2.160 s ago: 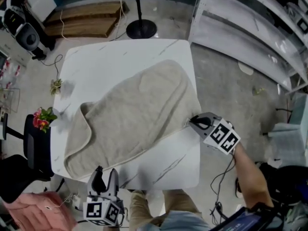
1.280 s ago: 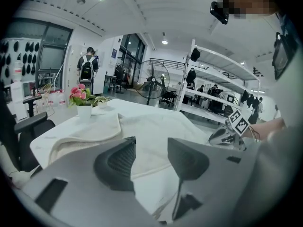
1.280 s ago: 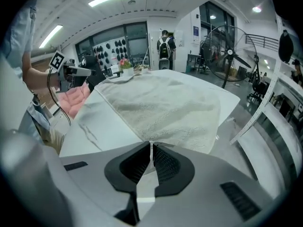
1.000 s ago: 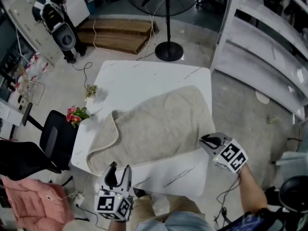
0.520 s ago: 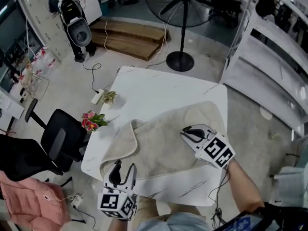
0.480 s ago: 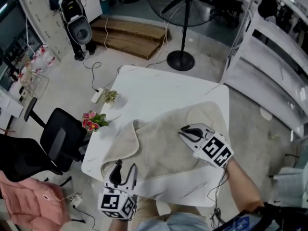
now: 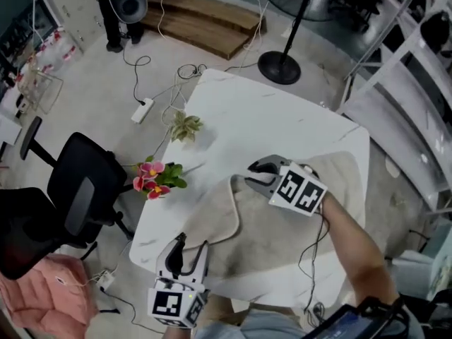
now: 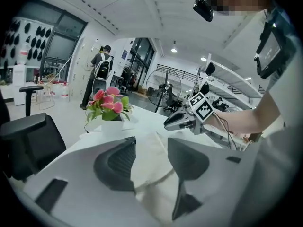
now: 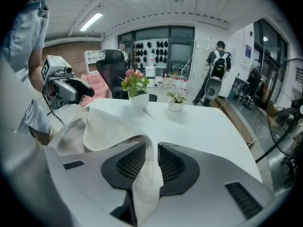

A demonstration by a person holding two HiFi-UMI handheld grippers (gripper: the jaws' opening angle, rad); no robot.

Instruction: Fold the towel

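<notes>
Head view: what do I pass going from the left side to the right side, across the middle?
Black chair → pink flowers → right gripper, its jaws just opening with the towel between them → white shelves.

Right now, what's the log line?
towel: partly folded | right gripper: jaws just been opening, towel between | left gripper: jaws apart
</notes>
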